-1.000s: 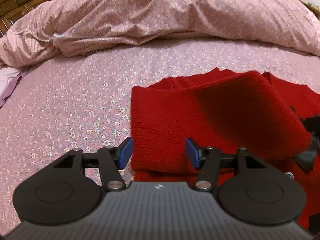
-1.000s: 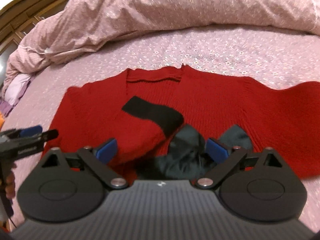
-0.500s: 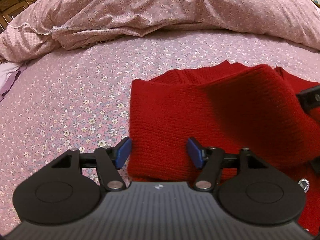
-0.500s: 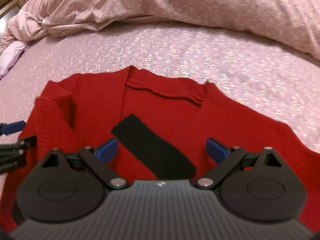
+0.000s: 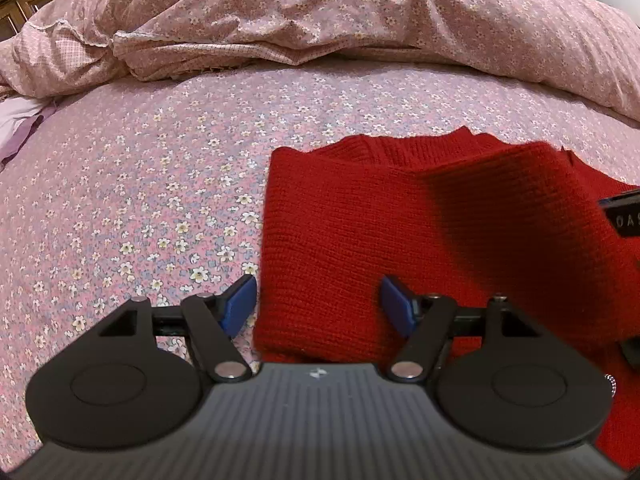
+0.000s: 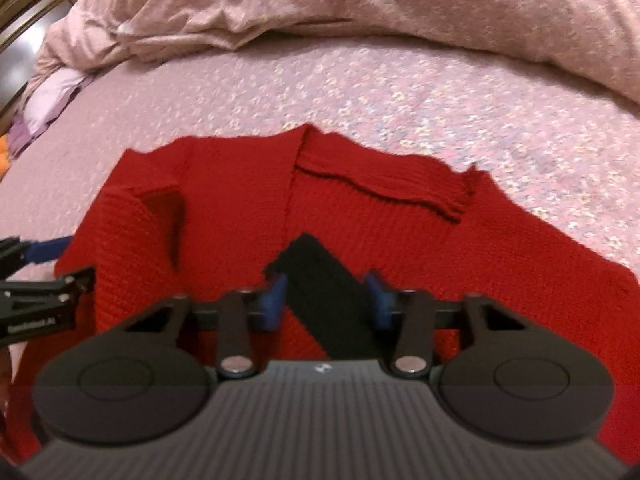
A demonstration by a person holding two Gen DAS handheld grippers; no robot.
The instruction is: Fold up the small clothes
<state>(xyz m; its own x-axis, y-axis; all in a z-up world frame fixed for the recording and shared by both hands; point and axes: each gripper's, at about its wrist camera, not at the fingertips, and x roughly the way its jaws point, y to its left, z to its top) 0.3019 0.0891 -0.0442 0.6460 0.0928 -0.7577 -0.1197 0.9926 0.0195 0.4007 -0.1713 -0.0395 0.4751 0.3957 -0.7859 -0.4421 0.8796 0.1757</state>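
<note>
Right gripper fingers just closed partway around the sweater's black cuff, not visibly pinching; left gripper open, widening over the hem. Risk: cuff slips out, folded sleeve drags open.

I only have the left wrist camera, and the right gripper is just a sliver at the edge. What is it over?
Observer: The black cuff of the red sweater lies between the pads of the right gripper, whose jaws have just been closing.
Operator: Is it gripping the cuff?
Observer: The pads sit right at the cuff's two edges. The right wrist view is too blurred to show whether they press.
Operator: Is the sweater's far side folded in?
Observer: No, its right half lies spread flat on the bed sheet, out to the picture's edge.
</note>
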